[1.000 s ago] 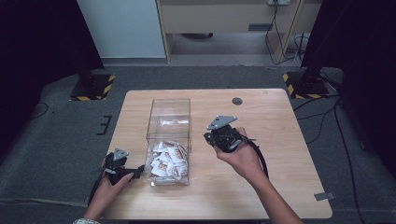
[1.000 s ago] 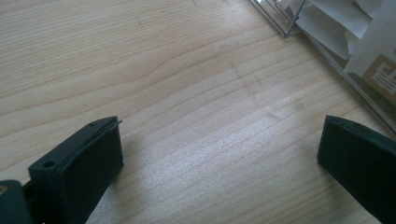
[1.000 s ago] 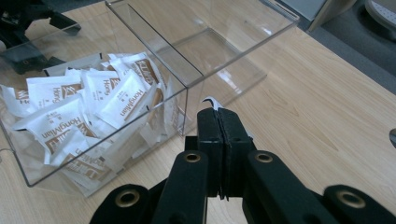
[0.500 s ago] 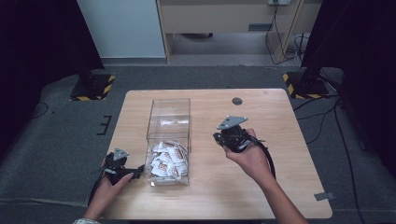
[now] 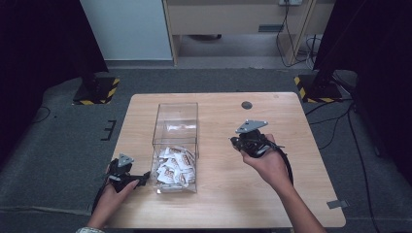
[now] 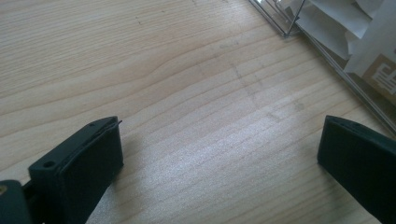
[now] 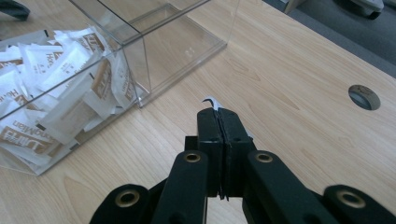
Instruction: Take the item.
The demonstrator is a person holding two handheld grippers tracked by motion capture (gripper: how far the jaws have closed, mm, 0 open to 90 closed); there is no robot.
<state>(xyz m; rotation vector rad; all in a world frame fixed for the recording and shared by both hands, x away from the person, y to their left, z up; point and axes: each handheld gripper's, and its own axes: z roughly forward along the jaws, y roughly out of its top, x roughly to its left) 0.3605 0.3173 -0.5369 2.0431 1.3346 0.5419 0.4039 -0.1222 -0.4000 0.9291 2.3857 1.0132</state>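
Clear box (image 5: 176, 127): lying lengthwise, long axis running away from the person, holding the packets (image 5: 173, 166) at its near end. Right gripper (image 7: 218, 112), right of the box: pinching a white packet's corner (image 7: 210, 101) tight, edge poking forward. Left gripper (image 6: 219, 144), left of the box: gaping wide, empty, resting ready.

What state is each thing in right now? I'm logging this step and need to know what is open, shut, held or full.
Left gripper: open, nothing between its jaws, low over the table.
Right gripper: shut on a sachet, only a white corner showing past the jaws.
Clear box: open-topped, upright on the table.
Sachets in box: piled at the near end; far end bare.
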